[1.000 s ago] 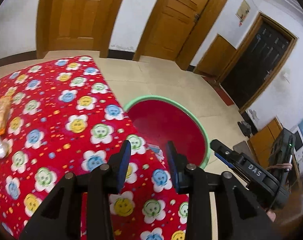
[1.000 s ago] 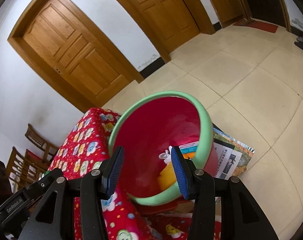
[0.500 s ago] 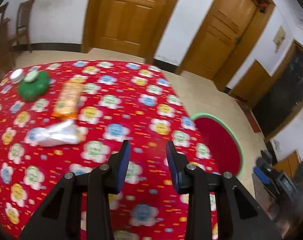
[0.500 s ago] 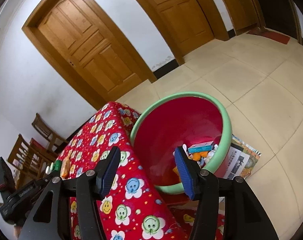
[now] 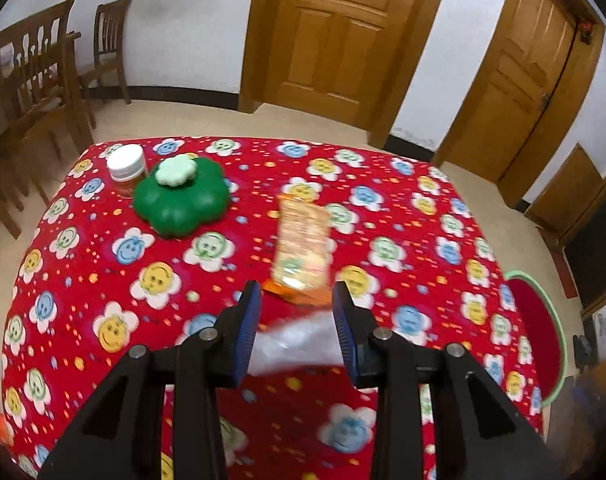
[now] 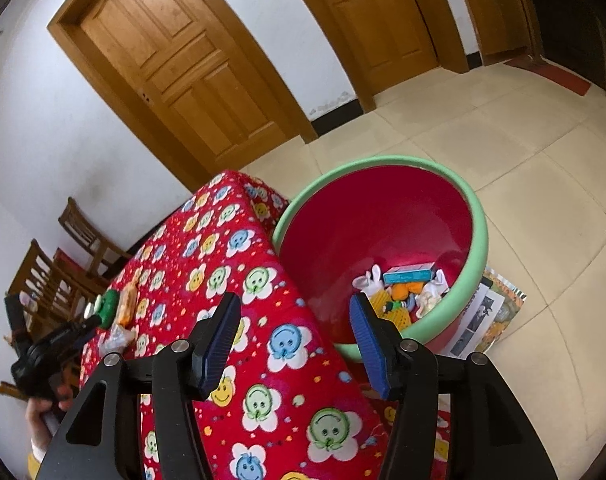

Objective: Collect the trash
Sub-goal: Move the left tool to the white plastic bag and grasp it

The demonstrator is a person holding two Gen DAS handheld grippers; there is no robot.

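A crumpled clear plastic wrapper [image 5: 299, 340] lies on the red flowered tablecloth [image 5: 103, 280], between the open jaws of my left gripper [image 5: 297, 332]. An orange snack packet [image 5: 303, 248] lies just beyond it. My right gripper [image 6: 295, 332] is open and empty above the table's corner, beside the red basin with a green rim [image 6: 479, 216], which holds several pieces of trash [image 6: 403, 292]. The wrapper [image 6: 117, 338], the packet [image 6: 127, 304] and the left gripper [image 6: 47, 352] also show small in the right wrist view.
A green flower-shaped box [image 5: 181, 196] and a white-lidded jar [image 5: 126, 168] stand at the table's far left. Wooden chairs [image 5: 35, 80] stand beyond. The basin [image 5: 543, 332] sits on the floor right of the table, on printed papers [image 6: 487, 320].
My left gripper swung left from the basin across the table to the clear wrapper. My right gripper pulled back from above the basin and opened a little wider.
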